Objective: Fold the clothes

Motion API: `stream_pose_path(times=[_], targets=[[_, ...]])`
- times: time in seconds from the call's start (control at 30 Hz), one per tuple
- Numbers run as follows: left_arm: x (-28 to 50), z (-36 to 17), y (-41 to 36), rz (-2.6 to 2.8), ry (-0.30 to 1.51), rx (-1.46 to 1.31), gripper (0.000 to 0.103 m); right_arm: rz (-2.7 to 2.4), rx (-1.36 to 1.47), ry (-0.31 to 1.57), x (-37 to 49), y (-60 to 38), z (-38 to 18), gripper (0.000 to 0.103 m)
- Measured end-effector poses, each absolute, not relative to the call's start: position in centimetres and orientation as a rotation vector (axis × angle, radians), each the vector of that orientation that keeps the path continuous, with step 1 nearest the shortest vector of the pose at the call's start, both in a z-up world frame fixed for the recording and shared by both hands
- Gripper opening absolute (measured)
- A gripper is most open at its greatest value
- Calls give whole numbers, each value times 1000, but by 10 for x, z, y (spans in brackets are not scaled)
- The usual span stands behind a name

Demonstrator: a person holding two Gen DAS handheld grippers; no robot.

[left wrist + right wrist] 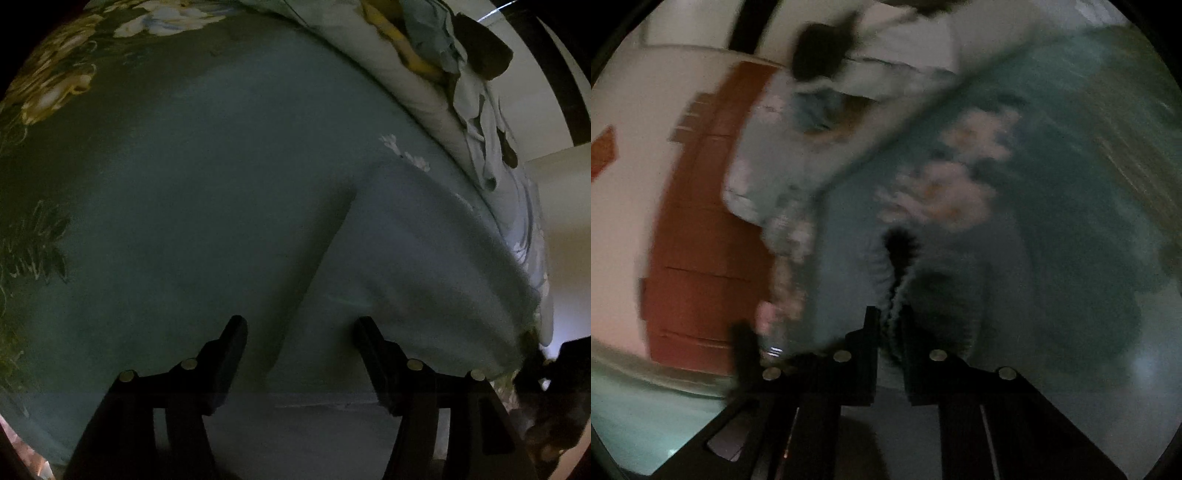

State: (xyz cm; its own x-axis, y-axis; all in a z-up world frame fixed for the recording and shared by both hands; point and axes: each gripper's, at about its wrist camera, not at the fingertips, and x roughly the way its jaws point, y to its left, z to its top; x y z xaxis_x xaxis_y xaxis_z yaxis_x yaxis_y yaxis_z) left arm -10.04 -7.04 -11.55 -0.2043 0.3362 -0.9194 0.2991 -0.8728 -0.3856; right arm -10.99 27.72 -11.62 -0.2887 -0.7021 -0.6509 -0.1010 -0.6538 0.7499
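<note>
A pale blue garment [406, 258] lies on a teal floral bedspread [166, 184]. My left gripper [301, 325] is open just above the garment's near left edge, its fingers astride that edge. In the right wrist view my right gripper [891, 314] is shut on a bunched fold of the pale blue garment [849, 277], which hangs gathered from between the fingers. The view is blurred by motion.
A light quilt with clothes piled on it [461, 92] lies at the far side of the bed. A reddish-brown wooden door or cabinet [701, 221] stands to the left beyond the bed edge. A floral print [953, 177] marks the bedspread.
</note>
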Motion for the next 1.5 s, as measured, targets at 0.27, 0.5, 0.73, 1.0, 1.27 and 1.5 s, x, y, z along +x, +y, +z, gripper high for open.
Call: stream_pose_path(times=[0.27,0.5,0.73,1.0,1.27,1.5], targets=[[-102,-125,-64,2273,-652,-2086,69,-1999,1685,-1036,-101,283,-153,12],[-102,-124,-68,2263,-642,-2106,69,-2066,1677,-903,-96,286,-138,42],[-103,-123,-70,2252,-656,-2115,69,-1936,1703,-1120,-86,295,-162,49],[-103,-121,-77,2241,-686,-2106,69,-1874,1695,-1234,-89,282,-171,50],[-103,-108,-82,2213,-729,-1980,69,-1915,1571,-1303,-90,286,-149,25],[-104,-109,-79,2152,-716,-1929,69,-2028,1462,-1244,-90,314,-112,24]])
